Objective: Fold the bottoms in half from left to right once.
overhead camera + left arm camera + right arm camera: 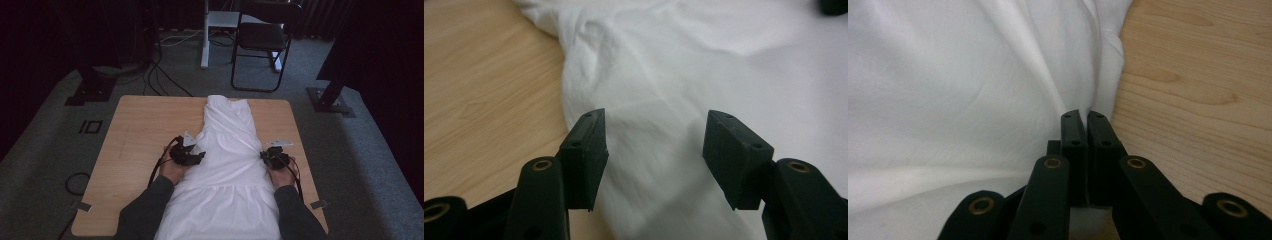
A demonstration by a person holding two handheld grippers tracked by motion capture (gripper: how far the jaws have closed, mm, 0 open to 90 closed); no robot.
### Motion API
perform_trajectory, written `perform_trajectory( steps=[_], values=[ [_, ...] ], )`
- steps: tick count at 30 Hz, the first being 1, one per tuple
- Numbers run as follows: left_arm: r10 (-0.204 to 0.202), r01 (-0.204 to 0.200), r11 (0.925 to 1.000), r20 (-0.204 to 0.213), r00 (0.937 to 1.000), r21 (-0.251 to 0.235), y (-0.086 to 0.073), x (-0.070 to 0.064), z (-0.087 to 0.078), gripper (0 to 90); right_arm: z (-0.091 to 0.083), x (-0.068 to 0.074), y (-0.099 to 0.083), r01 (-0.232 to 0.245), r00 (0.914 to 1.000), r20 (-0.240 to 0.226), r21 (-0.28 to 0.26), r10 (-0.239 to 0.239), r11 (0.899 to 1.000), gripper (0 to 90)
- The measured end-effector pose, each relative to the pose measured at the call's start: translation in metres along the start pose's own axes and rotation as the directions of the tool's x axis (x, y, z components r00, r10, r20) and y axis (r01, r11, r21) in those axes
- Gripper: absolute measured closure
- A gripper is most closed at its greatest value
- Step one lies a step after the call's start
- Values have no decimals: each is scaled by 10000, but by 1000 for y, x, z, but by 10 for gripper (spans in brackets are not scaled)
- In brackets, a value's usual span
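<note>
On the wooden table (135, 130), a white dress (227, 150) lies flat down the middle, with bare wood on both sides and grey carpet (45, 150) all around. At the dress's left edge the left gripper (654, 145) has its jaws wide apart over the cloth. At the right edge the right gripper (1087, 125) pinches a fold of the dress tight.

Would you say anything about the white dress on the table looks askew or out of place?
Slightly: the white dress lies along the table with its hem hanging over the near edge and diagonal wrinkles bunched across the bodice. Nothing looks damaged.
</note>
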State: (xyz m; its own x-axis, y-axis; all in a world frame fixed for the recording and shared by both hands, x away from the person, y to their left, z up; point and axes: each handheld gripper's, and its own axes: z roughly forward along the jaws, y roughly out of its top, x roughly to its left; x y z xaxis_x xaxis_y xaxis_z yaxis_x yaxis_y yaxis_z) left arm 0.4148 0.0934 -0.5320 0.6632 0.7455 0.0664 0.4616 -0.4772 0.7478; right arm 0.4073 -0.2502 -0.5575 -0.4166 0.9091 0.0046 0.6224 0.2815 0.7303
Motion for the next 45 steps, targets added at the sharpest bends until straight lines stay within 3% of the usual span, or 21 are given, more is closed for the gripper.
perform_trajectory(
  steps=[3,5,6,8,14,15,16,19,21,24,25,27,29,32,34,36,39,41,44,45],
  values=[
    [-131,126,9982,77,9999,594,-8,0,19,482,0,-1,-2,-81,9999,-100,-101,80,9999,873],
    [-342,309,9986,782,9964,438,-14,2,16,648,0,-2,-3,-98,9999,-119,-160,96,9998,873],
    [-310,263,9982,885,9956,542,-15,2,13,720,0,-2,-3,-86,9999,-118,-186,84,9998,873],
    [16,-76,9976,873,9962,691,-18,0,6,763,-1,0,-4,-104,9998,-162,-186,101,9998,873],
    [-472,440,9983,864,9951,381,-43,0,-16,765,-8,23,-12,528,9984,-172,-248,-533,9983,873],
    [-524,504,9984,828,9952,270,-58,-2,-30,765,-11,29,-15,649,9975,-267,-255,-656,9976,873],
    [-529,512,9984,854,9949,229,-65,-4,-37,764,-18,40,-20,904,9941,-592,-166,-912,9958,872],
    [-662,660,9978,965,9931,55,-85,-12,-56,761,-27,52,-29,1273,9866,-1008,-138,-1280,9918,870],
    [-718,718,9974,994,9925,34,-92,-18,-65,759,-35,60,-35,1416,9817,-1284,-30,-1408,9899,870],
    [-486,479,9988,892,9948,108,-97,-25,-72,755,-43,67,-41,1550,9758,-1582,134,-1510,9878,864],
    [-476,470,9989,871,9951,92,-97,-25,-72,753,-45,68,-42,1562,9748,-1649,230,-1504,9875,845],
    [-424,414,9991,896,9951,126,-96,-24,-70,738,-47,67,-40,1573,9744,-1689,388,-1486,9868,712],
    [-417,409,9991,868,9954,108,-95,-25,-69,729,-50,61,-34,1349,9755,-1736,-140,-1353,9908,594],
    [-416,415,9991,865,9954,30,-94,-25,-67,725,-53,52,-11,735,9795,-1797,-1008,-908,9922,572],
    [-410,413,9991,870,9954,-11,-94,-25,-66,724,-45,50,9,725,9773,-1897,-1181,-942,9903,660],
    [-429,433,9991,858,9954,-29,-94,-26,-66,722,-28,50,27,684,9735,-2117,-891,-860,9937,690],
    [-437,447,9990,902,9950,-84,-95,-25,-66,722,5,52,45,447,9613,-2702,-382,-534,9983,559],
    [-469,482,9988,958,9943,-116,-96,-25,-66,721,24,55,52,341,9650,-2600,-81,-350,9994,503],
    [-485,502,9986,1014,9937,-136,-96,-24,-66,708,39,56,55,135,9627,-2705,341,-38,9993,528],
    [-449,464,9988,979,9942,-125,-96,-25,-66,704,39,59,56,386,9633,-2674,470,-246,9982,815]
  ],
)
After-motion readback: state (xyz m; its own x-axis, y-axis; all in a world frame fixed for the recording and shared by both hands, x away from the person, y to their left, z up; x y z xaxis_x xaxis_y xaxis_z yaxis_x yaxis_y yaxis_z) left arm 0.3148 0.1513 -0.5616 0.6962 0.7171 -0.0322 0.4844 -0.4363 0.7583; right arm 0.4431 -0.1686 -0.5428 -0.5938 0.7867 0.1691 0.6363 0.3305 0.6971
